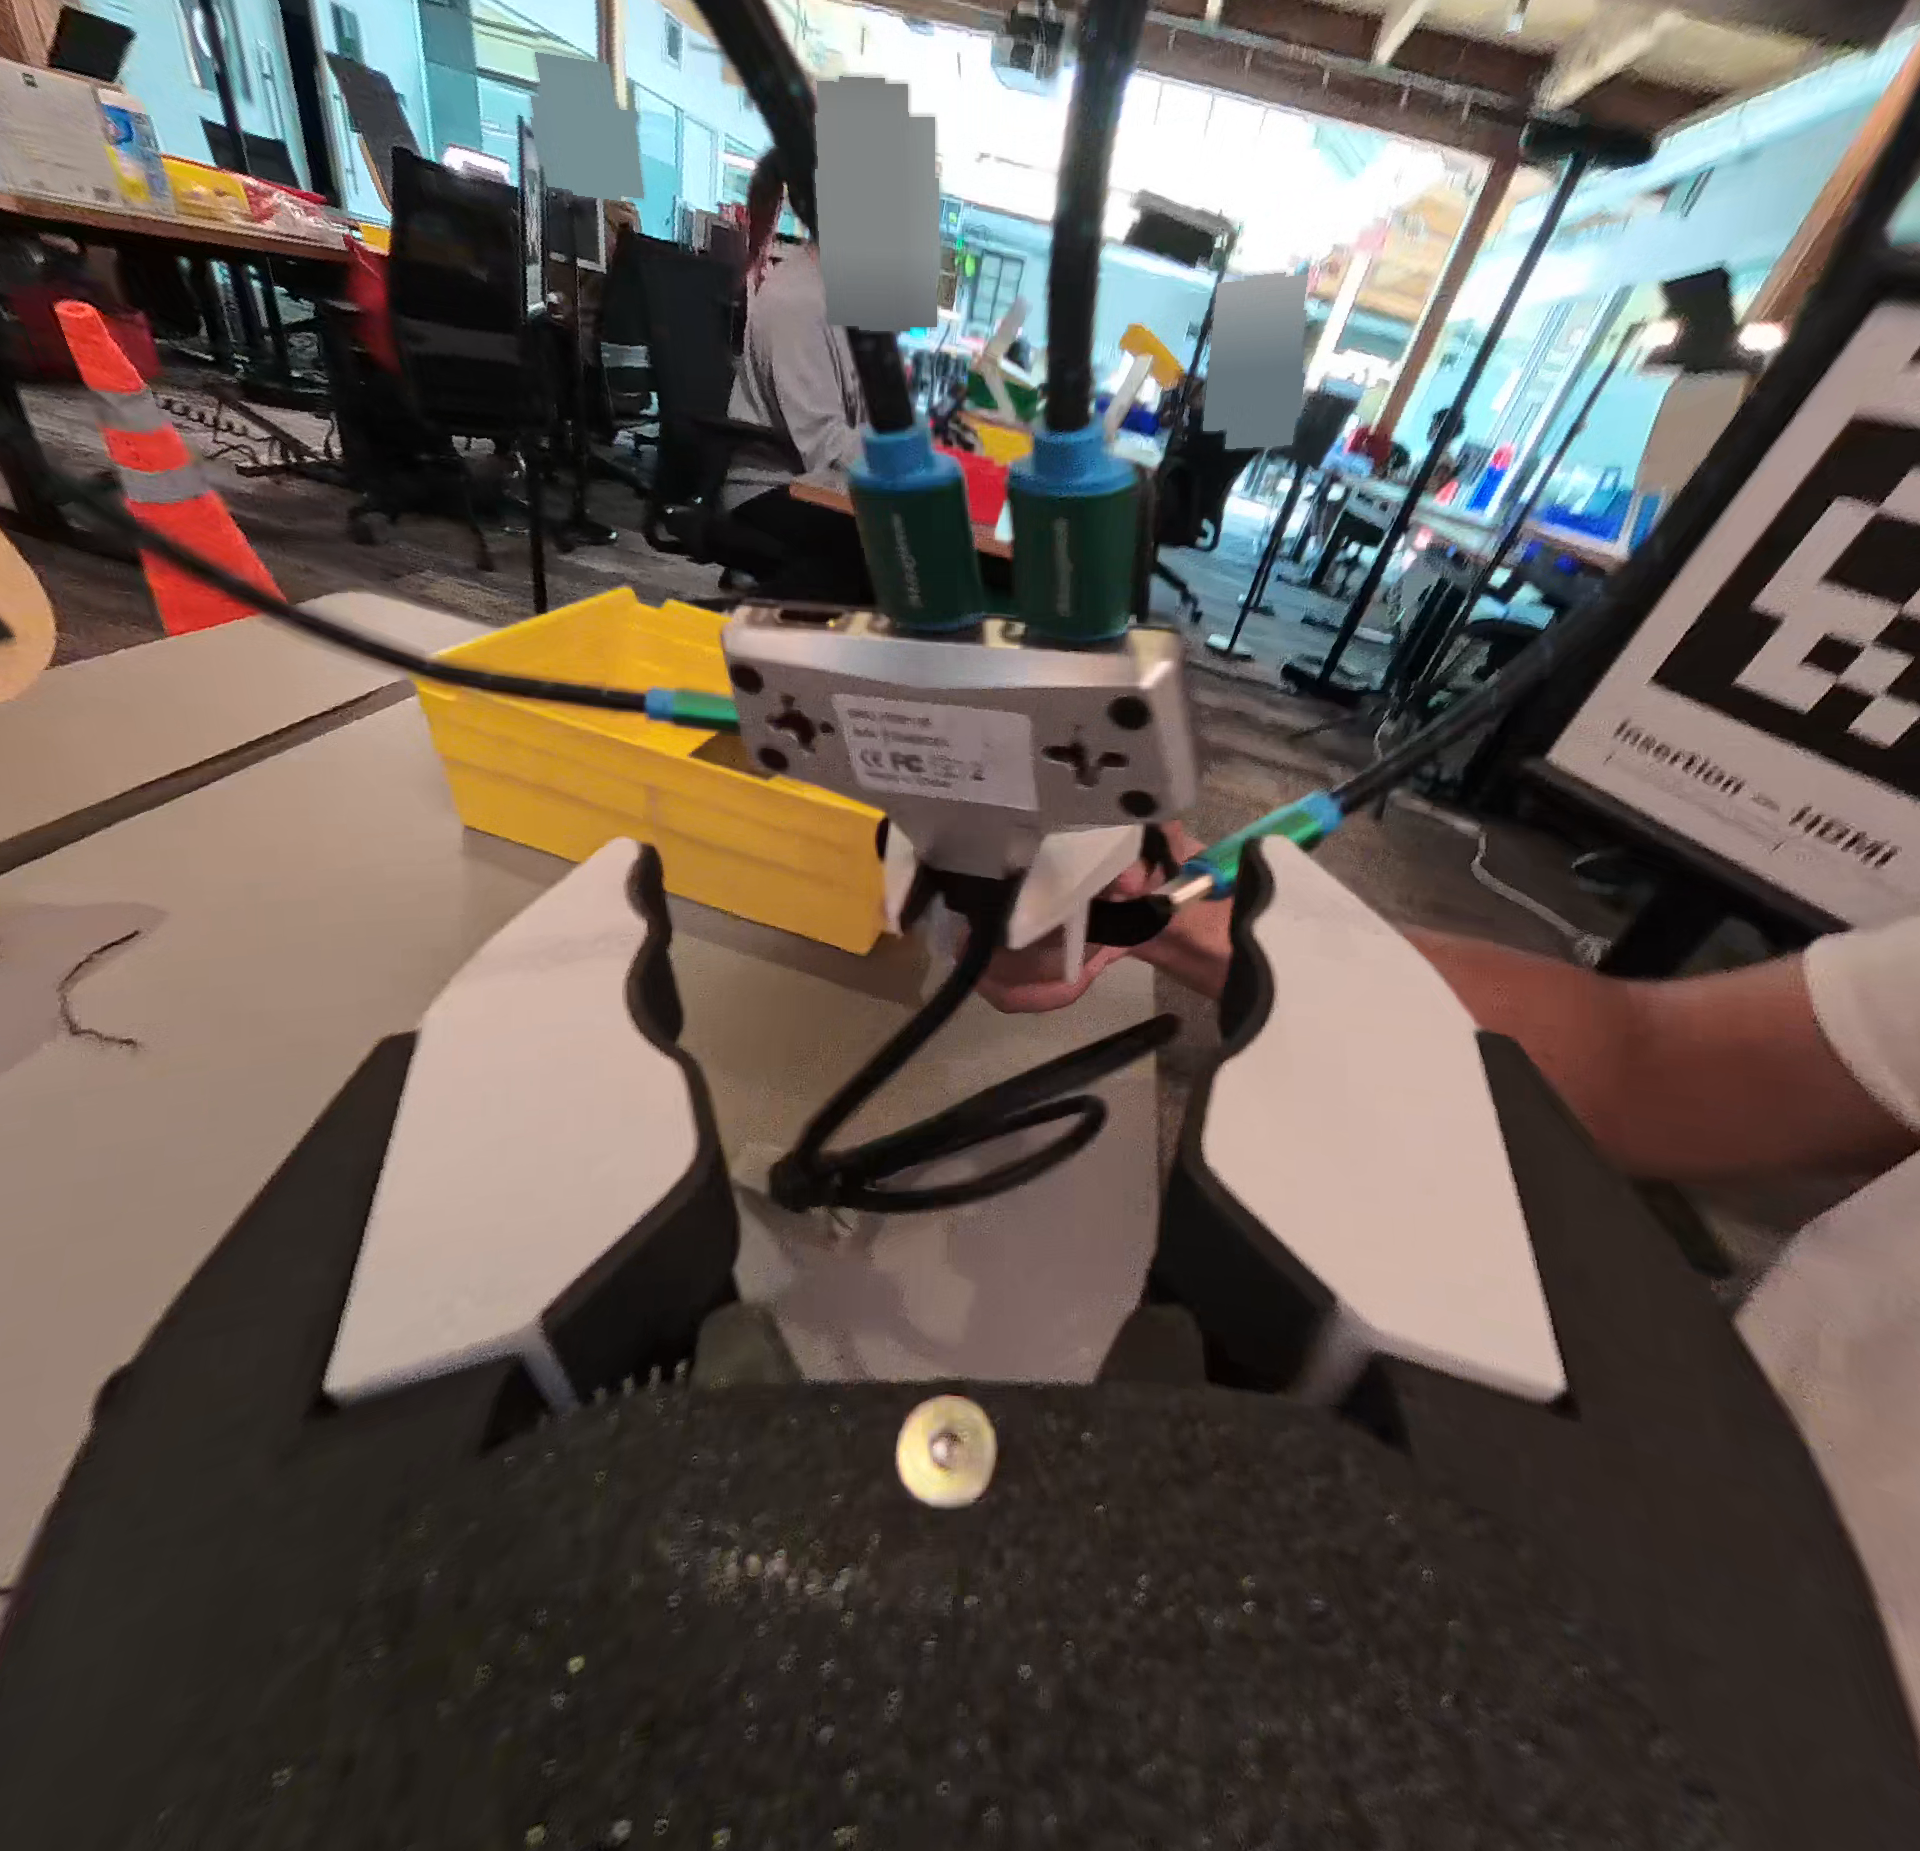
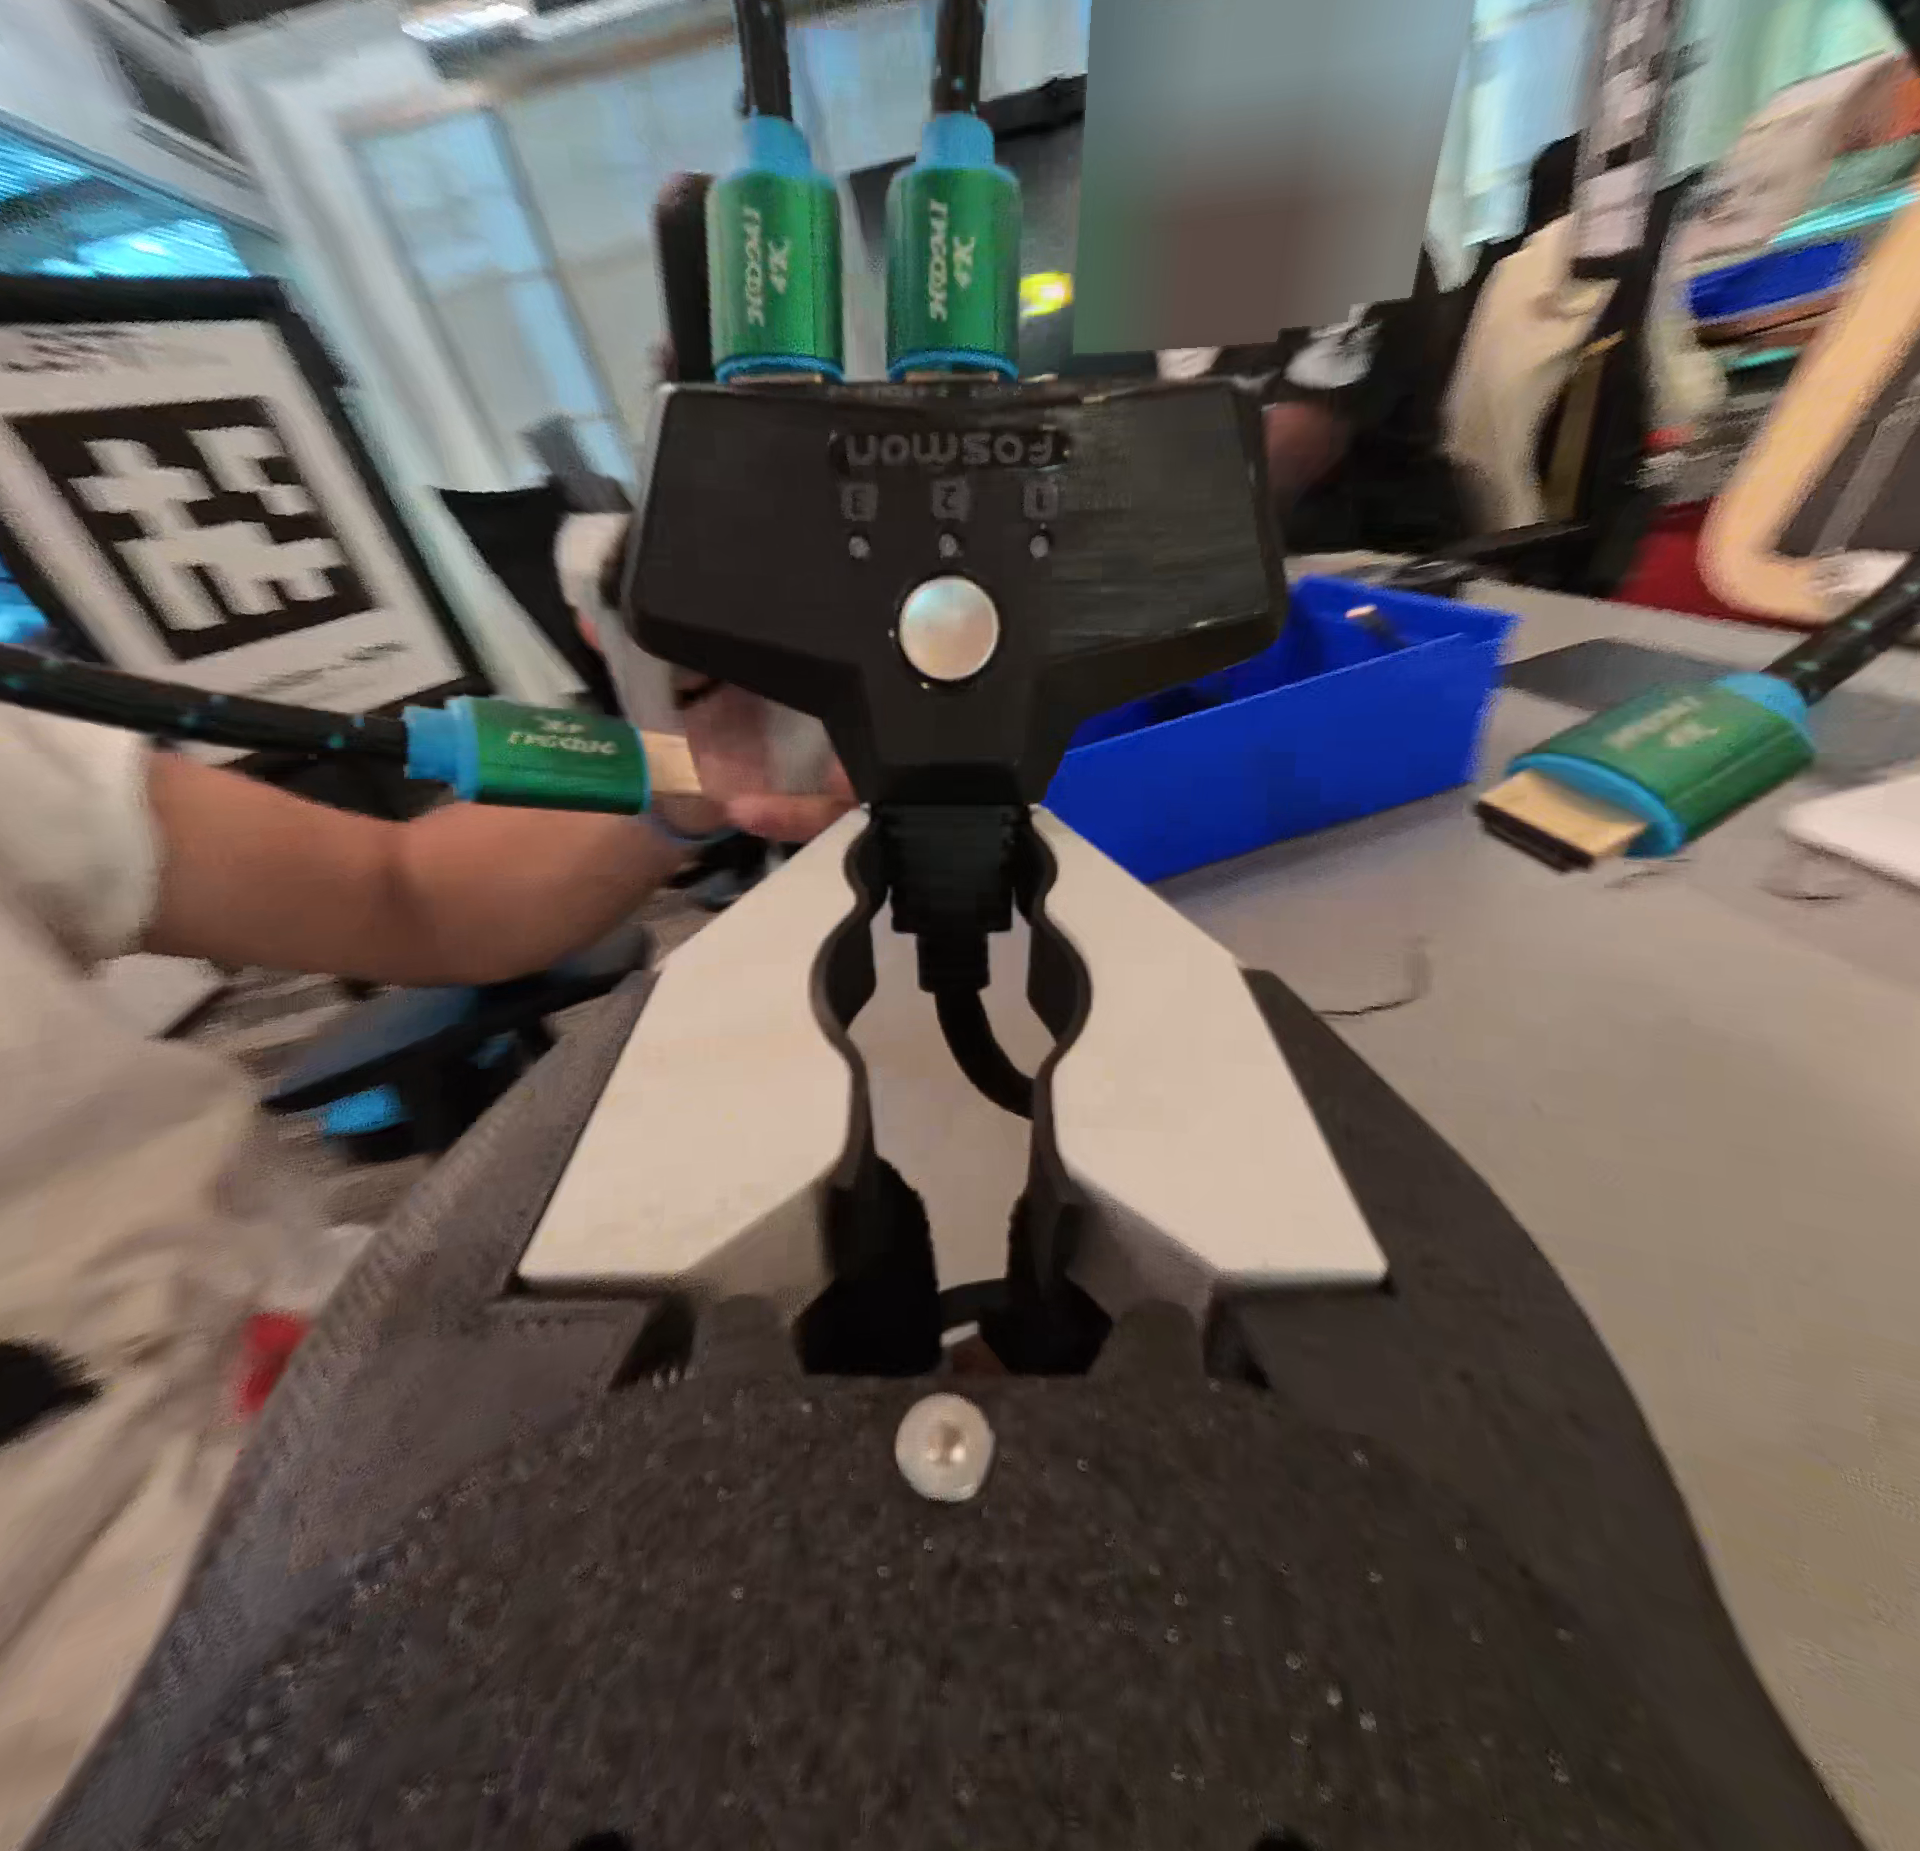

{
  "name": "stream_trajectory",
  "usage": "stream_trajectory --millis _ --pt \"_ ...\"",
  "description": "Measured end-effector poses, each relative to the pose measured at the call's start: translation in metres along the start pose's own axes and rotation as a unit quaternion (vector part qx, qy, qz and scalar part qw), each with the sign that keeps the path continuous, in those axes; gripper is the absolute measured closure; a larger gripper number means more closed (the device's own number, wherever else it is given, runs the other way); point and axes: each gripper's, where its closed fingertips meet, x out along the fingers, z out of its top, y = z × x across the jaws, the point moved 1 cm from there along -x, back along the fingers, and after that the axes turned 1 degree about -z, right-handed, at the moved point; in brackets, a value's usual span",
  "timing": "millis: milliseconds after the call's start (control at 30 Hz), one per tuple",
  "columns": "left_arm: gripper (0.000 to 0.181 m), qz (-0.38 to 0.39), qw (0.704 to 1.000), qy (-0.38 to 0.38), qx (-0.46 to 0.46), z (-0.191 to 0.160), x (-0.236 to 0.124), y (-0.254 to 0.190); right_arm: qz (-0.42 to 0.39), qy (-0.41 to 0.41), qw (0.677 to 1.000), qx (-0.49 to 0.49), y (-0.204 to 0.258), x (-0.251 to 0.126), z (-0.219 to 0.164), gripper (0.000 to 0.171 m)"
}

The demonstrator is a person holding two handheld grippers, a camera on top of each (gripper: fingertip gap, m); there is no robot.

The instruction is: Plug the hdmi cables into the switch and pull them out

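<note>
Item: switch (image 2: 951, 554). It is held upright above the table (image 2: 1558, 1126) by the right gripper (image 2: 951, 866), whose jaws are clenched on the ribbed neck at the switch's lower end. Black face with a round silver button is turned to the right wrist view; silver underside with a label (image 1: 935, 752) is turned to the left wrist view.

Item: plugged cables, two. Green plugs with blue collars (image 2: 774, 263) (image 2: 951, 263) are seated side by side in the top edge. A third port (image 1: 805, 617) beside them is seen empty.

Item: loose plugs, two. One (image 2: 1652, 778) lies near the blue bin (image 2: 1299, 741), gold tip bare. Another (image 2: 551, 752) hangs in the air beside the switch, close to a bare hand (image 2: 748, 752).

Item: left gripper (image 1: 940, 887). Jaws are released and wide apart, nothing between them; it is placed just short of the switch, above the switch's bundled pigtail lead (image 1: 935, 1126).

Step, as judged: two of three ports are filled; either the last plugging or the first pulling is in hand. For plugging, a loose plug would have to be taken by its green shell and lined up with the empty port. For pulling, a seated shell would have to be gripped and drawn straight out while the right grip is kept firm.

Not determinable: how deep the seated plugs sit; what supports the hanging plug; contents of the yellow bin (image 1: 644, 762). Cable runs are cut off at the top edge.
</note>
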Motion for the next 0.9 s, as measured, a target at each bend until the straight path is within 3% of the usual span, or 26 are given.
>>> stream_trajectory --millis 100,267,433,600,733,900 --pt "0.069 -0.035 0.999 0.012 0.014 -0.011 0.008 -0.012 0.067 0.026 0.997 0.021 0.017 0.006 -0.017 0.148" --pt "0.065 -0.058 0.998 -0.023 0.015 -0.009 0.011 -0.018 0.102 0.088 0.991 0.012 0.032 0.018 -0.041 0.149" --pt "0.105 -0.073 0.995 -0.015 0.068 -0.019 0.005 -0.027 0.087 0.098 0.991 0.014 0.025 0.019 -0.05 0.148" --pt "0.08 -0.047 0.996 0.003 0.07 -0.021 0.001 -0.02 0.11 0.101 0.989 0.021 0.03 0.018 -0.053 0.149" --pt "0.062 -0.07 0.997 0.012 0.037 -0.023 -0.007 -0.021 0.135 0.086 0.987 0.034 0.036 0.014 -0.048 0.149" --pt "0.059 -0.065 0.998 0.017 0.015 -0.039 0.001 -0.021 0.148 0.05 0.986 0.058 0.037 0.017 -0.044 0.149"
